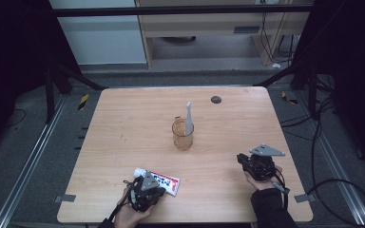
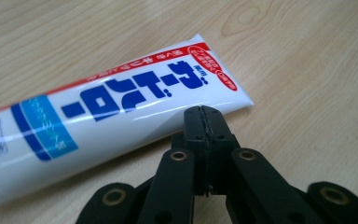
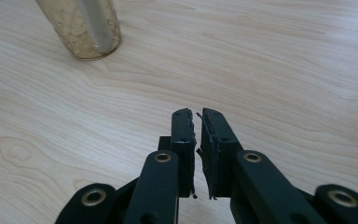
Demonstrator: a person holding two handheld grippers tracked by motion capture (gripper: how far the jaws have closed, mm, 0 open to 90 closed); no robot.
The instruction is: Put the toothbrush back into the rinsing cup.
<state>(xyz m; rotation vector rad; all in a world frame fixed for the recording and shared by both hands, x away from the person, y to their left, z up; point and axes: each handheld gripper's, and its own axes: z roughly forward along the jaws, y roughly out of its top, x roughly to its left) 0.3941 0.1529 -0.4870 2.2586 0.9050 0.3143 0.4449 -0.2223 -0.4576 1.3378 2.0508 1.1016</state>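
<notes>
Toothpaste tube, white plastic w/ blue-red print (image 2: pixel 107 112): prob. light, soft, slippery; grip mid-body. Left gripper (image 2: pixel 204 112) jaws together, empty, beside crimped end. Right gripper (image 3: pixel 198 116) nearly closed, empty.

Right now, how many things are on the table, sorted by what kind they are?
Toothpaste tube: 1
Amber glass cup: 1
White toothbrush, standing in the cup: 1
Small dark round thing near the far edge: 1
Hand-held tools: 2, the left tool and the right tool
Total: 6
</notes>
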